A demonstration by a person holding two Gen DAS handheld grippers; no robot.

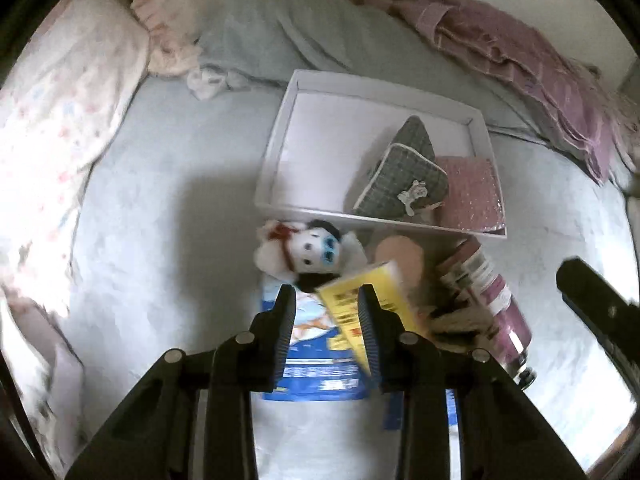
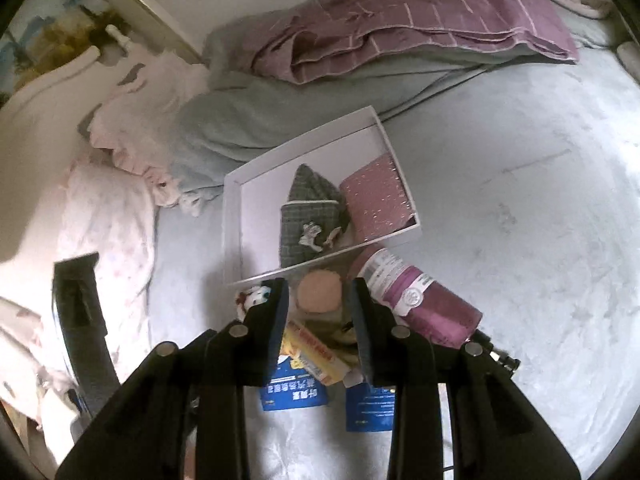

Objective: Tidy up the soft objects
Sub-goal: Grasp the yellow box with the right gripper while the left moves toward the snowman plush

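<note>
A white plush dog (image 1: pixel 310 250) lies on the bed just in front of a shallow white box (image 1: pixel 276 152); in the right wrist view only its head (image 2: pixel 250 296) shows beside my finger. The box (image 2: pixel 234 216) holds two grey plaid cushions (image 1: pixel 404 178) (image 2: pixel 308 216) and a pink glittery pouch (image 1: pixel 472 192) (image 2: pixel 378 196). A round peach pad (image 1: pixel 400 258) (image 2: pixel 320 290) lies next to the dog. My left gripper (image 1: pixel 328 304) is open and empty above a yellow box (image 1: pixel 356 300) and a blue packet (image 1: pixel 316 360). My right gripper (image 2: pixel 318 300) is open and empty above the pile.
A purple bottle (image 1: pixel 496 300) (image 2: pixel 420 296) lies right of the pile. A yellow box (image 2: pixel 316 354) and blue packets (image 2: pixel 296 394) lie under my right gripper. Grey-green (image 2: pixel 248 116) and purple (image 2: pixel 420 16) blankets are heaped behind the box, and pink floral bedding (image 1: pixel 60 128) lies left.
</note>
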